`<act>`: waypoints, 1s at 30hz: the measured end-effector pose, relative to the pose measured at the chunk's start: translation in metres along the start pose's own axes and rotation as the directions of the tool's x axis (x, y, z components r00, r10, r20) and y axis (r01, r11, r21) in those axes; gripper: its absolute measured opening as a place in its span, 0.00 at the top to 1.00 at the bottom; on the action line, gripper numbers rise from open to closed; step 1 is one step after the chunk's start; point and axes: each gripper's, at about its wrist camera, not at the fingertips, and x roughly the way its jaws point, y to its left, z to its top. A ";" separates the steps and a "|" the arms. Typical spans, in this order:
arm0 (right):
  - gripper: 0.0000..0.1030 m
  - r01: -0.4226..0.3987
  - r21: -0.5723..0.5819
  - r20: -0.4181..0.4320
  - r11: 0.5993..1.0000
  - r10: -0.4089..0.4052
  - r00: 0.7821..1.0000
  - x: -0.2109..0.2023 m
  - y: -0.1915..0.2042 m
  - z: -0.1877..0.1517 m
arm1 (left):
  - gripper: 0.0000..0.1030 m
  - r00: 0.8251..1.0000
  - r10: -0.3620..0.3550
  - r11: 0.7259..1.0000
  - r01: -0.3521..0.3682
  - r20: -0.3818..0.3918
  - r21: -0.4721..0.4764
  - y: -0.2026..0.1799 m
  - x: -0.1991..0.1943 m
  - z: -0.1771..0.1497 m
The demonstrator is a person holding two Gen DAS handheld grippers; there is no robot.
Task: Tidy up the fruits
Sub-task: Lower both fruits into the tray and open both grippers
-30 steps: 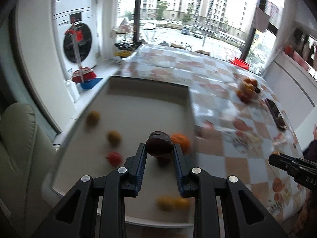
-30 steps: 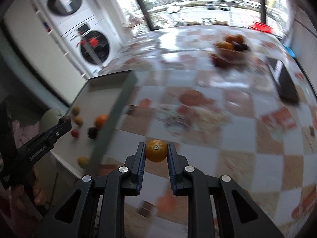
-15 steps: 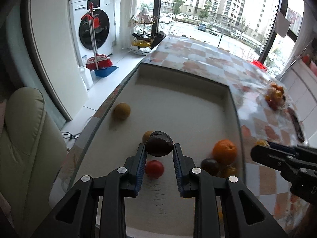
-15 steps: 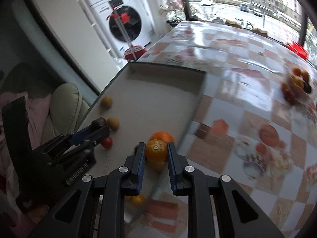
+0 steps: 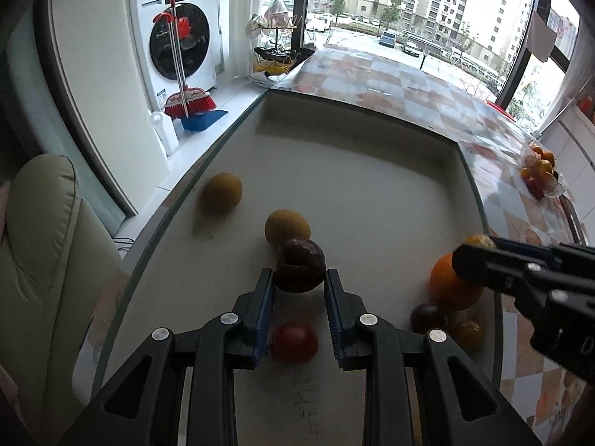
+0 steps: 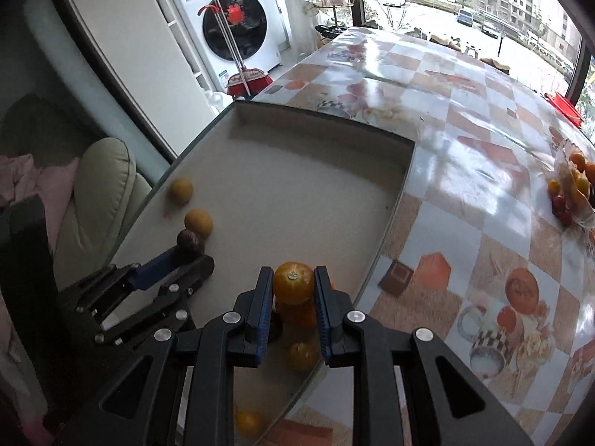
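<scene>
My left gripper (image 5: 299,282) is shut on a dark purple fruit (image 5: 300,269) and hangs low over the beige tray (image 5: 353,193). Under it lie a red fruit (image 5: 293,342) and two yellow-brown fruits (image 5: 287,227), (image 5: 223,191). My right gripper (image 6: 293,284) is shut on a small orange fruit (image 6: 293,282) above the tray's right side. Below that one sit a big orange (image 5: 452,286), a dark fruit (image 5: 427,317) and a small yellow fruit (image 6: 303,355). The left wrist view shows the right gripper (image 5: 472,256) at the right; the right wrist view shows the left gripper (image 6: 189,252) at the left.
The tray lies at the left end of a checkered table (image 6: 465,148). A clear bowl of fruits (image 6: 574,189) stands at the table's far right. A pale armchair (image 5: 41,245) is left of the tray; a washing machine (image 5: 174,29) and a red broom (image 5: 186,100) stand behind.
Both grippers came in over the tray and sank closer to it, each still holding its fruit. The right one swung left from over the table to above the big orange.
</scene>
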 end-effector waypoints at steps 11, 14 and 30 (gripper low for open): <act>0.77 0.000 -0.023 -0.004 1.000 0.000 1.000 -0.001 0.004 -0.002 | 0.72 1.000 0.003 1.000 -0.003 0.004 0.003 -0.001 0.001 0.002; 0.77 0.004 -0.038 -0.005 0.999 -0.004 1.000 -0.001 0.006 -0.004 | 0.72 1.000 0.003 1.000 -0.003 0.002 0.002 -0.001 0.000 0.001; 0.77 0.018 -0.092 -0.006 0.996 -0.018 1.000 0.000 0.018 -0.007 | 0.72 1.000 0.029 0.999 -0.029 0.001 0.023 -0.005 -0.002 -0.002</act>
